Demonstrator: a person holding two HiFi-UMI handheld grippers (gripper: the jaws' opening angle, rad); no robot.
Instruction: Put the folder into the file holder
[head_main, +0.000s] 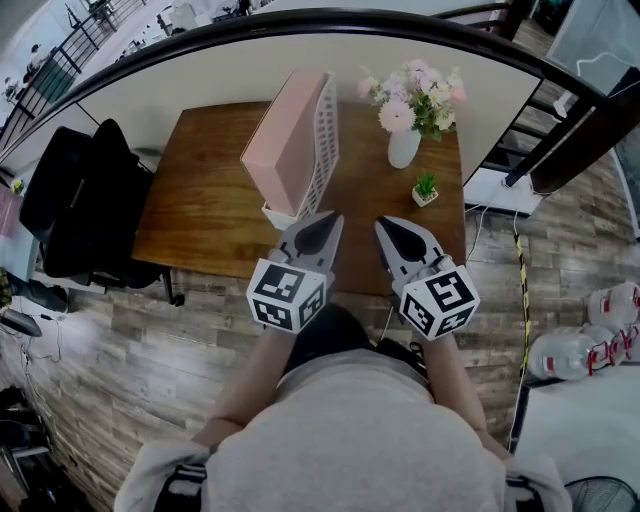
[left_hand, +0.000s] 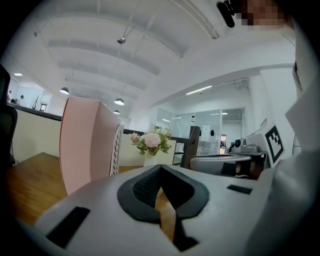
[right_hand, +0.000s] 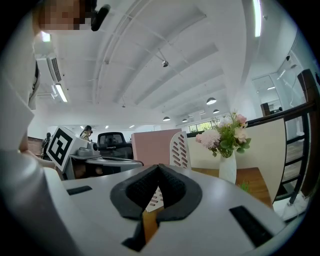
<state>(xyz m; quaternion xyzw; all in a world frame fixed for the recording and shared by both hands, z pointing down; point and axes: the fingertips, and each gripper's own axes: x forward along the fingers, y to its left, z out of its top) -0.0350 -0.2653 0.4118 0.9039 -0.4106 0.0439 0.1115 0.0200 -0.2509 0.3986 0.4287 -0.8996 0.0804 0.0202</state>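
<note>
A pink folder (head_main: 285, 140) stands upright inside the white lattice file holder (head_main: 322, 135) on the wooden table (head_main: 200, 200). My left gripper (head_main: 325, 222) hovers just in front of the holder's near end, shut with nothing in it. Beside it, my right gripper (head_main: 390, 228) is also shut and empty above the table's front edge. The left gripper view has the folder (left_hand: 80, 145) and holder (left_hand: 116, 150) left of the shut left gripper (left_hand: 161, 169). In the right gripper view the folder (right_hand: 155, 147) and holder (right_hand: 181, 150) rise behind the shut right gripper (right_hand: 159, 169).
A white vase of pink flowers (head_main: 405, 140) and a small potted plant (head_main: 426, 188) stand on the table's right part. A black office chair (head_main: 85, 200) sits left of the table. Water bottles (head_main: 590, 340) lie on the floor at right. A curved railing (head_main: 300, 25) runs behind.
</note>
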